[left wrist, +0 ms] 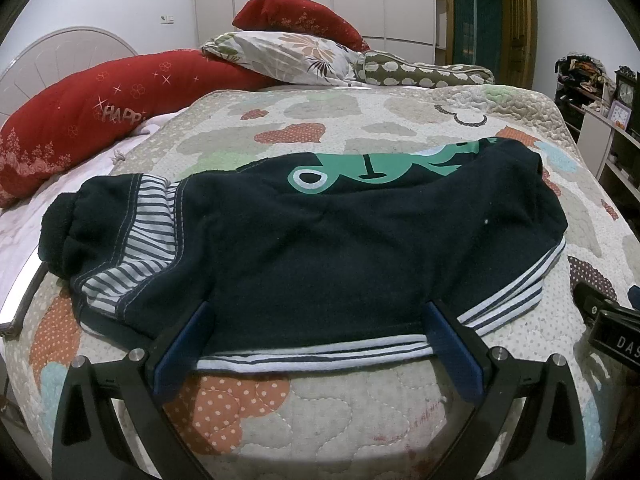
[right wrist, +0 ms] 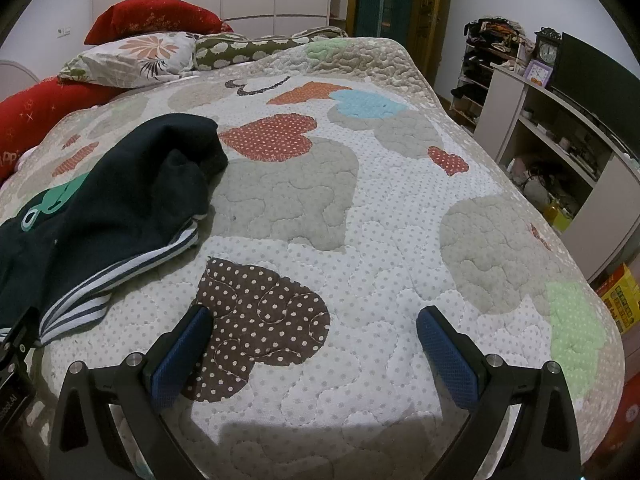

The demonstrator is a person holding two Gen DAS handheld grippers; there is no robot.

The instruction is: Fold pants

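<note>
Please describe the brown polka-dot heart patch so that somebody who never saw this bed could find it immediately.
Start from the quilted bedspread covering the bed, and go to its near edge, right of the dark pants. There lies the brown heart patch, just ahead of the open right gripper. It is the only dark brown heart; the others are orange-red, blue, grey or green.

— What covers the bed? A quilt (right wrist: pixel 400 216) patched with dotted hearts.

— And at its head? Two red pillows (left wrist: pixel 100 112), a floral pillow (left wrist: pixel 288 56); a clock (right wrist: pixel 546 54) stands on shelves (right wrist: pixel 560 136) alongside.
</note>
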